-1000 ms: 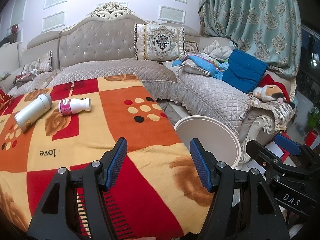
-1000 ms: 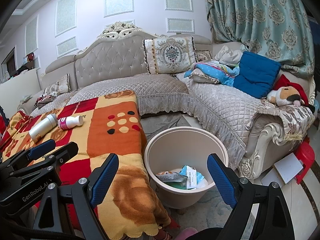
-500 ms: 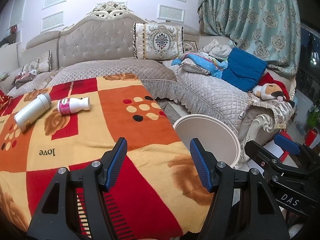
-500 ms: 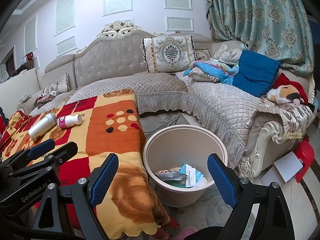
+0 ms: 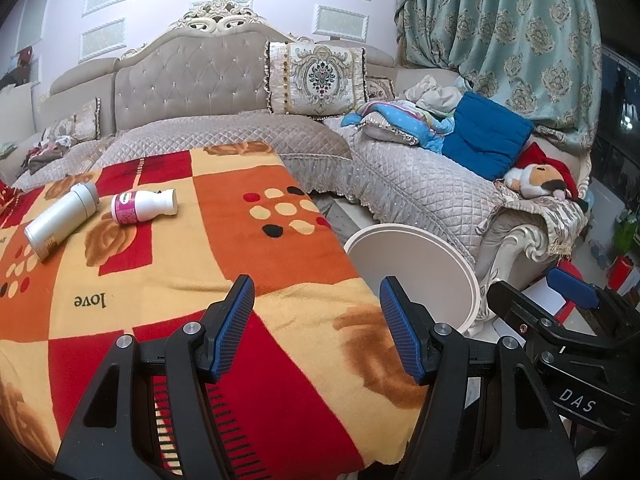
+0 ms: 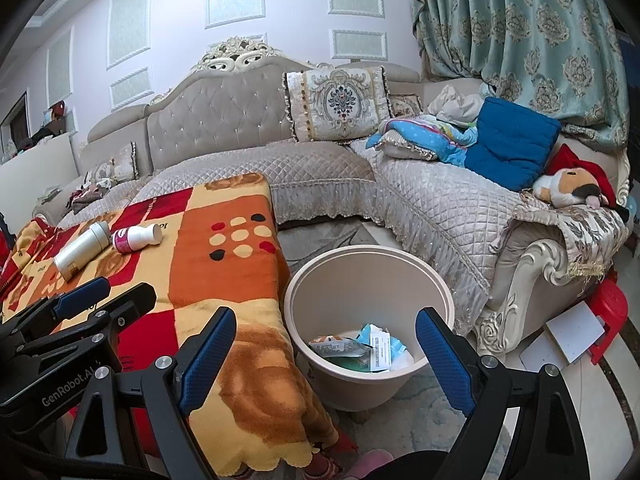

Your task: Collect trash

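Observation:
Two bottles lie on their sides at the far left of the blanket-covered table (image 5: pixel 132 280): a white cylinder bottle (image 5: pixel 60 220) (image 6: pixel 82 250) and a white bottle with a pink label (image 5: pixel 142 207) (image 6: pixel 136 238). A cream bin (image 6: pixel 360 280) (image 5: pixel 420 264) stands on the floor beside the table, with wrappers and paper (image 6: pixel 360 350) in its bottom. My left gripper (image 5: pixel 316 324) hangs open over the table's near end, nothing between its fingers. My right gripper (image 6: pixel 326 360) is open wide above the bin's near rim, empty.
A grey quilted corner sofa (image 6: pixel 320 168) runs behind the table and bin, carrying cushions, a blue pillow (image 6: pixel 512 148) and a plush toy (image 6: pixel 572 188). A red stool (image 6: pixel 608 312) and a white board sit on the floor at right. Curtains hang at the back right.

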Action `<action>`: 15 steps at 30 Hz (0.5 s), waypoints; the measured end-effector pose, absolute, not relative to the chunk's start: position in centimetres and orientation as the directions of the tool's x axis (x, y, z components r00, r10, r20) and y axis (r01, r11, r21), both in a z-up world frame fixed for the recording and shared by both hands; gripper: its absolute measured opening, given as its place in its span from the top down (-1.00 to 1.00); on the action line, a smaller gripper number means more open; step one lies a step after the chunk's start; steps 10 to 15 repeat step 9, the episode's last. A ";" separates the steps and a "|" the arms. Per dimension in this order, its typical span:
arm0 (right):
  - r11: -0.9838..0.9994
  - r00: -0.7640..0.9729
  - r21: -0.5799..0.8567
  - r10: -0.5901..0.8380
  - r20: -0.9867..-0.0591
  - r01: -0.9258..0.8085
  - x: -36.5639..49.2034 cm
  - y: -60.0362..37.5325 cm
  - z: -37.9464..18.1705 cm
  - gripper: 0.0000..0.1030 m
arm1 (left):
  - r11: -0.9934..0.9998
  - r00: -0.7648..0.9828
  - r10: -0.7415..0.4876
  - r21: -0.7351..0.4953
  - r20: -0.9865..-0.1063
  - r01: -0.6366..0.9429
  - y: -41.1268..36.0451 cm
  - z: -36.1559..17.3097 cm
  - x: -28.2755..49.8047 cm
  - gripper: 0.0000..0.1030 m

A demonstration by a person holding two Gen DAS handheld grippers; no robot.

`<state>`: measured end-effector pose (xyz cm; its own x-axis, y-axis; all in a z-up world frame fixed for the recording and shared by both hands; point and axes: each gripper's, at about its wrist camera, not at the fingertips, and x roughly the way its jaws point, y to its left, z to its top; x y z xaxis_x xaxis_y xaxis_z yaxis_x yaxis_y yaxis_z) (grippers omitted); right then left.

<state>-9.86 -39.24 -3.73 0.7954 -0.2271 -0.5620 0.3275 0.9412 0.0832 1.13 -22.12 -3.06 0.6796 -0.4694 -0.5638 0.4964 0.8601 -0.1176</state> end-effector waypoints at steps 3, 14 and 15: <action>0.941 0.792 0.082 -0.226 -0.567 0.328 -9.7 -39.2 -3.8 -0.75 | 0.861 0.683 -0.466 -0.110 -0.563 0.497 -22.1 -3.2 1.2 -0.24; 0.943 0.784 0.075 -0.222 -0.579 0.323 -9.3 -39.1 -4.0 -0.75 | 0.858 0.682 -0.469 -0.108 -0.561 0.501 -22.1 -3.3 1.2 -0.24; 0.943 0.784 0.075 -0.222 -0.579 0.323 -9.3 -39.1 -4.0 -0.75 | 0.858 0.682 -0.469 -0.108 -0.561 0.501 -22.1 -3.3 1.2 -0.24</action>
